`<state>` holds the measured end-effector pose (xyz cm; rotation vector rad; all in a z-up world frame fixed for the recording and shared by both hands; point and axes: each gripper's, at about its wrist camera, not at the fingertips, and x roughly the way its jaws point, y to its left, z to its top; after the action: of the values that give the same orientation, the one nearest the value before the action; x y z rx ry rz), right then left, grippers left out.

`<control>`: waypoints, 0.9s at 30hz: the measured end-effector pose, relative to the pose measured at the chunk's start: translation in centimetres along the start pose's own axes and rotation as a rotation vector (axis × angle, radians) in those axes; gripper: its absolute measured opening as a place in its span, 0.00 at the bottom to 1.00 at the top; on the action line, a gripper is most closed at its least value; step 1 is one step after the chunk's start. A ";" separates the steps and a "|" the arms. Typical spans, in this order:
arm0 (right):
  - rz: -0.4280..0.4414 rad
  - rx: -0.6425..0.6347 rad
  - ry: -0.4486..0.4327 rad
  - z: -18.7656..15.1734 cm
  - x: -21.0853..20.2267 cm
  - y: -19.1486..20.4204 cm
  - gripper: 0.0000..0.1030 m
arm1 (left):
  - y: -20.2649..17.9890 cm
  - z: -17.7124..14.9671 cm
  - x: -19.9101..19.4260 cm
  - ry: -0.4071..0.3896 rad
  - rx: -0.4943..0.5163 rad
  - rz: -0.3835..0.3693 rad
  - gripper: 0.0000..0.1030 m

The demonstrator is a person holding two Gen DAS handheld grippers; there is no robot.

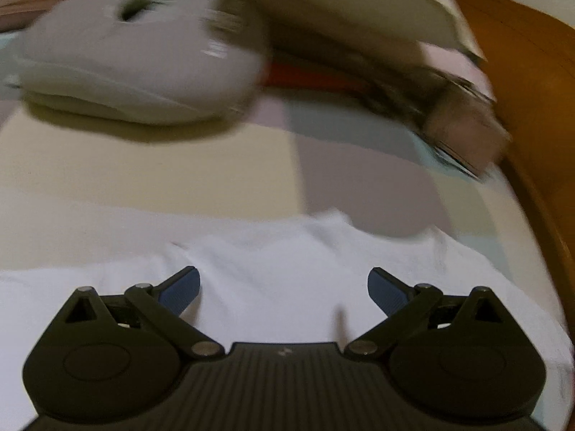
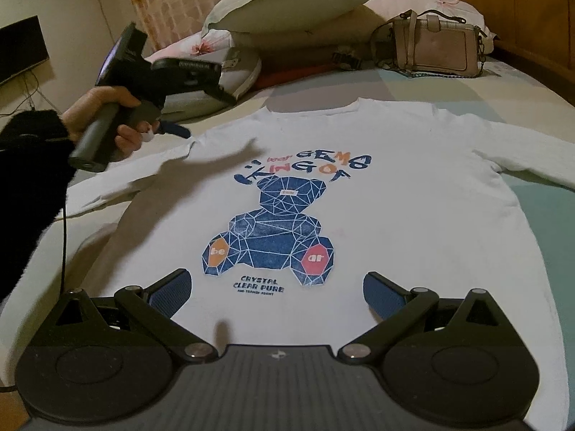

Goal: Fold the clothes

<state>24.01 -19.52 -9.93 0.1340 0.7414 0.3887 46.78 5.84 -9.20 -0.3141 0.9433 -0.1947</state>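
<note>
Lying flat, print up, on the bed: shirt. Both hand-held grippers, left and right, hovered released; a good fold likely needed matched shoulder-and-hem pinches.

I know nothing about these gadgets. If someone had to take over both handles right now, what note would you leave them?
Left gripper: open, empty, over the shirt's shoulder area.
Right gripper: open, empty, near the hem.
White bear-print shirt: flat, face up on the bed, sleeves spread.
Handbag and pillow lie beyond the collar, apart from the shirt.
Done: shirt laid out.
Left: every fold.
</note>
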 end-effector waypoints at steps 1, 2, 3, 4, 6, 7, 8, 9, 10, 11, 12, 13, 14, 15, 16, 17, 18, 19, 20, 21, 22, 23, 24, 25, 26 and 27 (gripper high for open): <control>-0.003 0.000 0.000 0.0 0.0 0.0 1.00 | -0.5 -0.2 0.4 0.016 0.011 0.002 0.97; -0.005 0.000 0.001 0.0 0.0 -0.1 1.00 | -0.7 -0.2 1.1 0.029 0.019 0.019 0.97; -0.008 0.000 0.001 0.0 0.0 -0.1 1.00 | -0.7 -0.2 1.8 0.036 0.019 0.042 0.97; -0.007 0.005 0.003 0.0 0.0 -0.2 1.00 | -0.4 0.0 2.6 0.042 0.010 0.067 0.97; -0.005 0.016 0.006 0.0 0.1 -0.4 1.00 | 0.4 0.3 3.7 0.017 -0.008 0.100 0.97; -0.004 0.021 0.008 0.0 0.2 -0.5 1.00 | 0.6 0.6 4.1 -0.006 -0.007 0.113 0.97; -0.003 0.026 0.010 0.0 0.2 -0.6 1.00 | 0.7 1.0 4.3 -0.019 -0.011 0.124 0.97; 0.000 0.033 0.014 0.0 0.4 -0.7 1.00 | 0.7 1.5 4.4 -0.021 -0.023 0.134 0.97; 0.002 0.037 0.013 0.1 0.4 -0.7 1.00 | 0.7 2.0 4.2 -0.022 -0.036 0.136 0.97; 0.005 0.040 0.012 0.1 0.4 -0.8 1.00 | 0.7 2.3 3.7 -0.023 -0.050 0.132 0.96; 0.007 0.044 0.012 0.1 0.4 -0.8 1.00 | 0.7 2.6 3.0 -0.028 -0.052 0.122 0.96; 0.010 0.047 0.011 0.1 0.4 -0.8 1.00 | 0.6 2.6 2.0 -0.034 -0.047 0.109 0.96; 0.010 0.048 0.009 0.1 0.3 -0.8 1.00 | 0.6 2.5 0.8 -0.039 -0.039 0.100 0.97; 0.011 0.049 0.008 0.1 0.3 -0.8 1.00 | 0.7 2.2 -0.4 -0.044 -0.030 0.093 0.97; 0.010 0.050 0.010 0.1 0.3 -0.9 1.00 | 0.7 1.9 -1.7 -0.049 -0.021 0.086 0.97; 0.010 0.050 0.013 0.1 0.3 -0.9 1.00 | 1.0 1.3 -2.7 -0.050 -0.018 0.081 0.97; 0.010 0.051 0.015 0.0 0.3 -0.9 1.00 | 1.4 0.7 -3.6 -0.049 -0.019 0.078 0.97; 0.009 0.052 0.017 0.0 0.3 -0.9 1.00 | 1.8 0.0 -4.5 -0.048 -0.020 0.075 0.97; 0.009 0.053 0.020 0.0 0.3 -0.9 1.00 | 2.4 -0.8 -5.2 -0.051 -0.033 0.072 0.97; 0.006 0.054 0.018 0.0 0.3 -0.9 1.00 | 3.0 -1.6 -5.9 -0.056 -0.053 0.070 0.97; 0.003 0.055 0.017 0.0 0.3 -0.9 1.00 | 3.7 -2.5 -6.5 -0.064 -0.080 0.066 0.97; -0.002 0.057 0.017 0.0 0.4 -1.0 1.00 | 4.5 -3.4 -6.7 -0.067 -0.105 0.058 0.97; -0.007 0.060 0.017 -0.1 0.4 -1.1 1.00 | 5.2 -4.3 -6.8 -0.066 -0.128 0.048 0.97; -0.009 0.063 0.019 -0.1 0.5 -1.1 1.00 | 5.8 -5.2 -6.8 -0.060 -0.144 0.042 0.97; -0.012 0.066 0.021 -0.1 0.6 -1.2 1.00 | 6.4 -6.0 -6.6 -0.046 -0.158 0.047 0.97; -0.014 0.069 0.022 -0.2 0.6 -1.3 1.00 | 6.9 -6.7 -6.4 -0.030 -0.173 0.057 0.97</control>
<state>24.68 -20.46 -10.80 0.1894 0.7778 0.3520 37.80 13.08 -10.36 -0.4479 0.9404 -0.0559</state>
